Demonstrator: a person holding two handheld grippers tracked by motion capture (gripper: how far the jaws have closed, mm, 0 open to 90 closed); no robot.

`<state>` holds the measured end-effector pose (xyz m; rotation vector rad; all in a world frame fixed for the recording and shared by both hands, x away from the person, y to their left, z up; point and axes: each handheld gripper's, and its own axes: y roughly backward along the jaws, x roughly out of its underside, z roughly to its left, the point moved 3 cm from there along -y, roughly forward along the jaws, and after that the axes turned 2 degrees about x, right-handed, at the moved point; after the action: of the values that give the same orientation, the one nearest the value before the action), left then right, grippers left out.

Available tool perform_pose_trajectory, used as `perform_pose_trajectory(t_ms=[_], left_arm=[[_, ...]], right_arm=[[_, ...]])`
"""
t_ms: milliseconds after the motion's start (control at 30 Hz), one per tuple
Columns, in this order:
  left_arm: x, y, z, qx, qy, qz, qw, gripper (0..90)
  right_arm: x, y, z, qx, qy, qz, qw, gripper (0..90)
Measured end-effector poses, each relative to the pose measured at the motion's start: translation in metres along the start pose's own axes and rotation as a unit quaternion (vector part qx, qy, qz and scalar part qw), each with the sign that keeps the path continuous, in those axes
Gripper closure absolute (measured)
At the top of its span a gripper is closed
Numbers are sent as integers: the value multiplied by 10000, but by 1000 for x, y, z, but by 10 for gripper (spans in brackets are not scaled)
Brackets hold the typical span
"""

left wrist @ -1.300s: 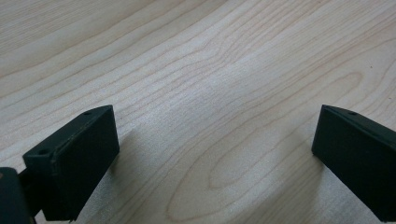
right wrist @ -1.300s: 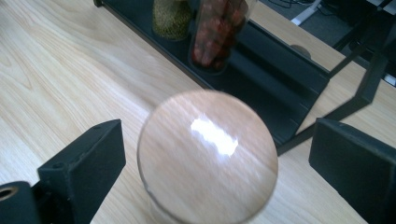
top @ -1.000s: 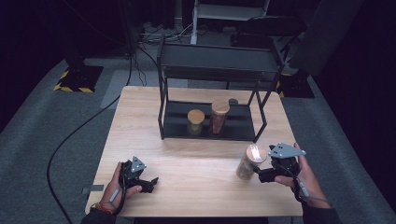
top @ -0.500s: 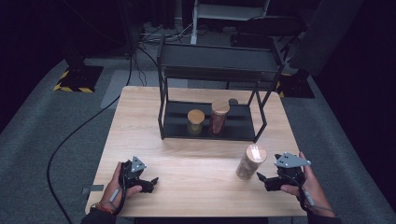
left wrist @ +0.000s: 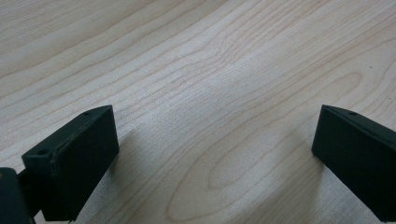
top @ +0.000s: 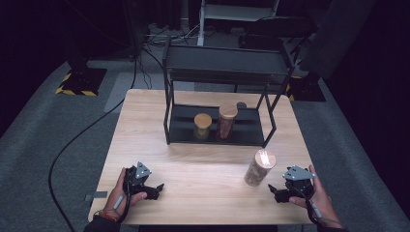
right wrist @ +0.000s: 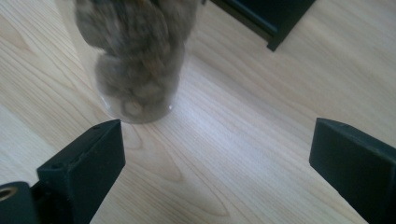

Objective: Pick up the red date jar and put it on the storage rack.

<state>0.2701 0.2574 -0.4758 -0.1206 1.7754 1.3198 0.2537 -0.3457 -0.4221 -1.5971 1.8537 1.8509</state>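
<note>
A tall clear jar (top: 259,167) with a pale lid, holding brownish pieces, stands on the wooden table (top: 208,159) at the front right. My right gripper (top: 277,191) rests low on the table just right of it, jaws wide open and empty. In the right gripper view the jar (right wrist: 137,60) rises a little ahead of the left jaw, apart from my right gripper (right wrist: 217,154). My left gripper (top: 155,188) lies at the front left, open over bare wood, as the left gripper view (left wrist: 215,144) also shows. Two more lidded jars, a short one (top: 202,125) and a taller one (top: 226,121), stand on the rack's lower shelf.
A black two-tier metal rack (top: 225,72) stands at the back middle of the table; its foot (right wrist: 275,21) shows in the right gripper view. Dark floor, cables and a yellow-striped base (top: 80,82) surround the table.
My right gripper has drawn back from the jar toward the front edge and sunk to the table. The jar stays standing. The left gripper has not moved.
</note>
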Motion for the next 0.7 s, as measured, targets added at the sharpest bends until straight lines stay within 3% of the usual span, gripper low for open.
perform_pose_trajectory(t_ms=[133,467,700], left_arm=[[0,0,0,4,0,0,10000,3],[0,0,0,5,-9,0,10000,3],[0,0,0,5,0,2,10000,3]], right_arm=[[7,-9,1,116,10,138,9998,33],[27,-22,-6,222,-293,279,9989,33],[38,-25,-14,207,-592,223,9978,26]])
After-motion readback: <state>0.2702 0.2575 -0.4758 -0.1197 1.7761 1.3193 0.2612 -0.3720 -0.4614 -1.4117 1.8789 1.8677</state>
